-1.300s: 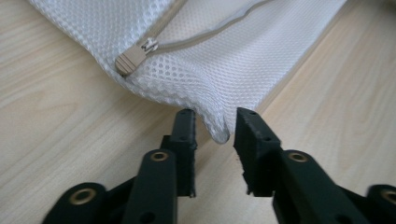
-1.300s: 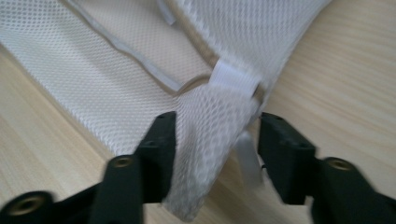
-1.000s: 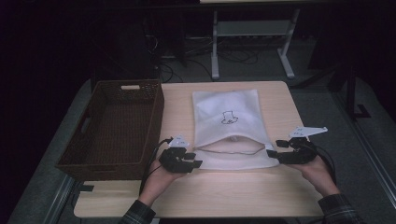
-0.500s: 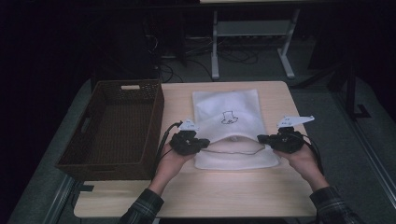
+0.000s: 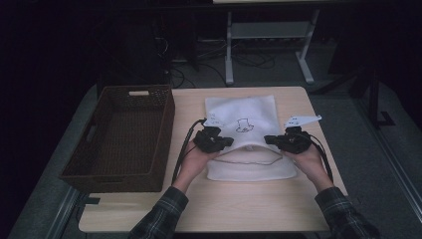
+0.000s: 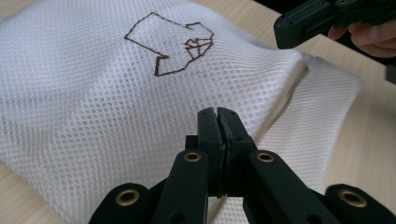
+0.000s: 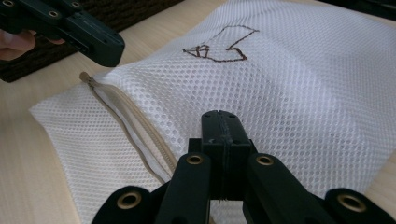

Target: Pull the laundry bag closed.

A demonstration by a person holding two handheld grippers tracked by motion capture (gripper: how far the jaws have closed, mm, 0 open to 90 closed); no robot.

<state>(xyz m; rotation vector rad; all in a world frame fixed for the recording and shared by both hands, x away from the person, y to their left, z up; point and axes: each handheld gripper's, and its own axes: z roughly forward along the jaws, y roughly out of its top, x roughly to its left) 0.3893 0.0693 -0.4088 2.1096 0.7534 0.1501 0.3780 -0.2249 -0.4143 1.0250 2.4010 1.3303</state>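
While one wicker basket (image 5: pixel 119 137) stands beside, two clenched claws (image 5: pixel 225 142) (image 5: pixel 271 140) pinch one mesh bag (image 5: pixel 244 112)

Plaid sleeves (image 5: pixel 159 219); black jaws, brass rivets (image 6: pixel 192 157).

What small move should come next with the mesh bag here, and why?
Probably lift both claws together toward the basket. The left claw and right claw look pinched shut on the upper layer of the white mesh bag beside its open zipper, one at each side.
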